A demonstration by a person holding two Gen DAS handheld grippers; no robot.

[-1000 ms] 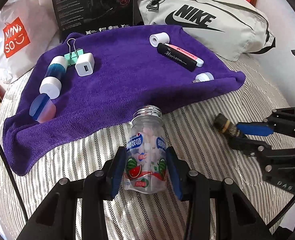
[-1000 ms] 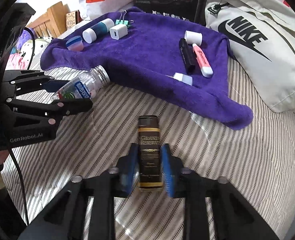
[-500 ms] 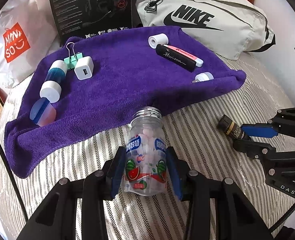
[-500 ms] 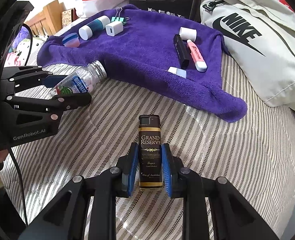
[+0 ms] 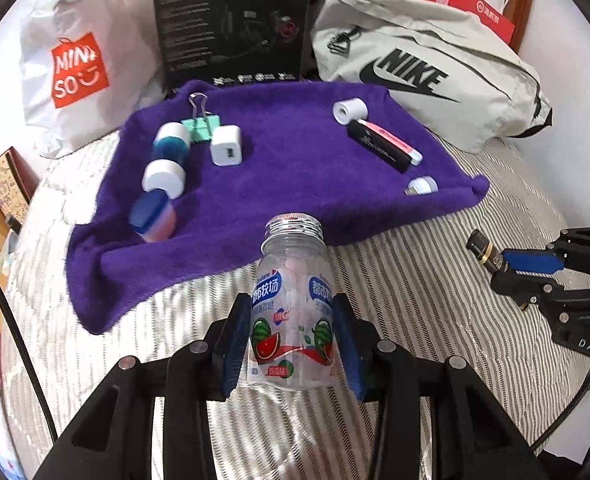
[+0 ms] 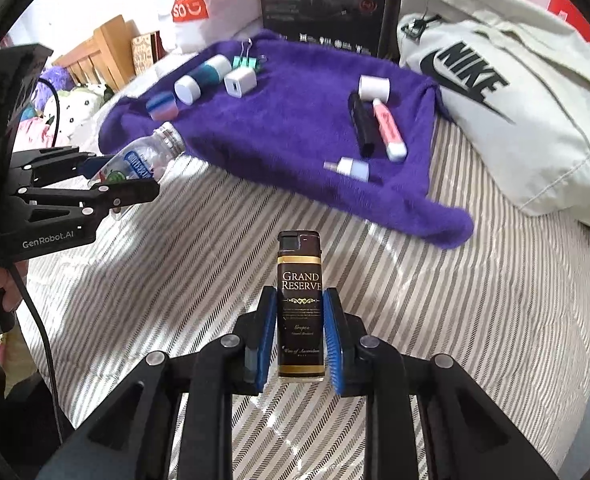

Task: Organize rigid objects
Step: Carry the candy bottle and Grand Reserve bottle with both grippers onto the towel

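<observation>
Pinching a clear candy bottle [image 5: 293,312] across its belly, the left gripper [image 5: 291,344] carries it above the striped bedcover [image 5: 415,300], silver cap pointing forward at the near hem of the purple towel [image 5: 295,168]. The bottle's long axis runs straight along the fingers, so a forward reach would bring it cap-first onto the cloth.

The right gripper [image 6: 297,336] is pressed onto a dark lighter [image 6: 299,308], label up, its long axis also in line with the fingers and its head aimed at the towel [image 6: 295,120] ahead. The lighter sits clear of the cover, well short of the cloth.

On the towel the small things lie in two clusters. On the left are a blue-and-pink case [image 5: 151,216], a white-capped tube [image 5: 169,156], a green clip [image 5: 201,126] and a white charger [image 5: 227,146]. On the right are a white roll [image 5: 350,110], a black pen [image 5: 379,152] with a pink marker [image 5: 391,142] touching it, and a small white cap [image 5: 423,186].

The left gripper looks nearer the hem, and the open middle of the cloth lies straight ahead of its bottle. The lighter faces the right cluster, so the right hand probably serves that side.
</observation>
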